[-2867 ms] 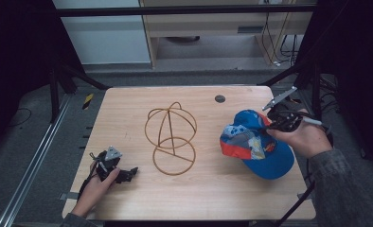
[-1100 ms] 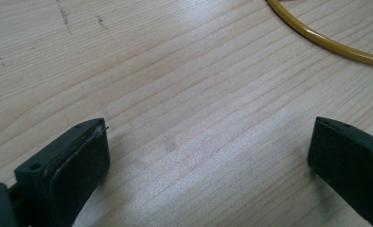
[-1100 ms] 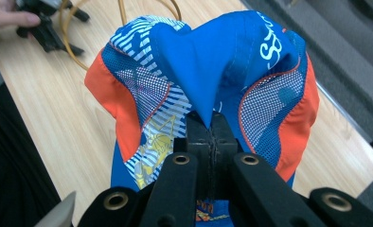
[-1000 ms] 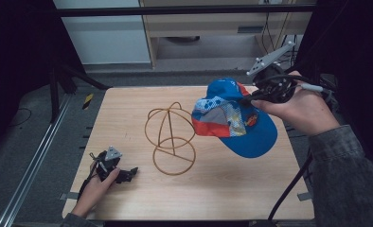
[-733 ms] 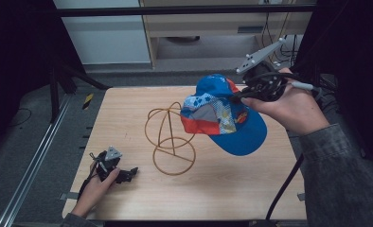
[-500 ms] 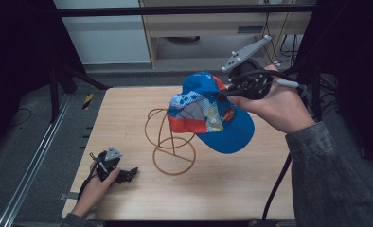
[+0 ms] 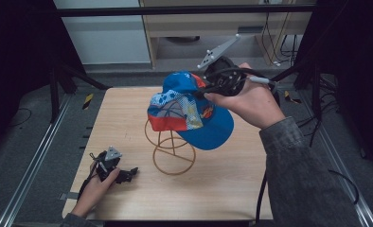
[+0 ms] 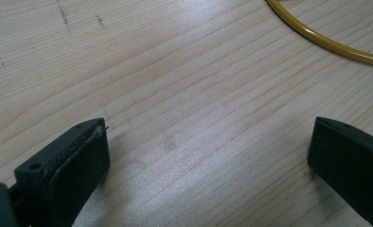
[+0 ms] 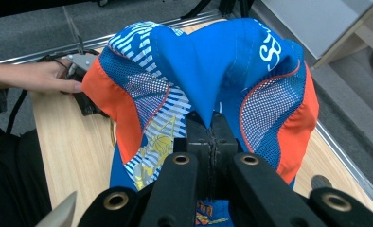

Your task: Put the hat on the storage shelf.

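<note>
Wooden table [image 7: 251,189]: right tongs [image 9: 212,142] pinch cap [image 7: 189,111] crown, brim down-right; left tongs [image 8: 208,156] wide, empty.

Wire stand [image 7: 171,150] on wooden table [image 7: 232,179]

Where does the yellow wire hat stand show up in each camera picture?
High view: wire stand at table centre, under the cap.
Left gripper view: its base ring curves across the top right corner.
Right gripper view: I can't make it out behind the cap.
Shared landmark: the wooden table.
</note>
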The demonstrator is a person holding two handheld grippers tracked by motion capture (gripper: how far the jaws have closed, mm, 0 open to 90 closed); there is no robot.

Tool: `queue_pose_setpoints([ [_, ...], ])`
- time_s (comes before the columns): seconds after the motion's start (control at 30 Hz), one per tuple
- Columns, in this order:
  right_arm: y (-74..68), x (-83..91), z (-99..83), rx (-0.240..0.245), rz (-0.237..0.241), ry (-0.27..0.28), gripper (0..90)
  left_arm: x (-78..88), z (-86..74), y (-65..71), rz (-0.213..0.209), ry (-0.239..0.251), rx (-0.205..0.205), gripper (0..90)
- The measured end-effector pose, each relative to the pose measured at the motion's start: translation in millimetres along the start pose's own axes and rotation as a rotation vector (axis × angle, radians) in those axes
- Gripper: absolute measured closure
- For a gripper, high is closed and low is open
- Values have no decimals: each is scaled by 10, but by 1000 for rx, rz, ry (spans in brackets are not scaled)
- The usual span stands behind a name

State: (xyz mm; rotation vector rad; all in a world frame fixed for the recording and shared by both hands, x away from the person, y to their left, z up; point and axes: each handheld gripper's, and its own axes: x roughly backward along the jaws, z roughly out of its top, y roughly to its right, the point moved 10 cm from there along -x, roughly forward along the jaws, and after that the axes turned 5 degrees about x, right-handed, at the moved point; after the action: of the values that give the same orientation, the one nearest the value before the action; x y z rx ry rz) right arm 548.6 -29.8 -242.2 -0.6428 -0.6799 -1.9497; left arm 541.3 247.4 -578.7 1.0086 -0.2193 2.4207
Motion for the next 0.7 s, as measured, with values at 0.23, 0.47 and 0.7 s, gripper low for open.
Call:
queue_pose_setpoints([
  [0.23,-30,-145,50,7,18,1,900,1,0,0,0,-1,0,0],
  [0.47,-35,-275,71,6,20,-3,900,1,-2,0,-1,-2,-1,0],
  [0.7,-34,-383,98,5,23,-9,900,1,-1,0,0,-1,-1,0],
])
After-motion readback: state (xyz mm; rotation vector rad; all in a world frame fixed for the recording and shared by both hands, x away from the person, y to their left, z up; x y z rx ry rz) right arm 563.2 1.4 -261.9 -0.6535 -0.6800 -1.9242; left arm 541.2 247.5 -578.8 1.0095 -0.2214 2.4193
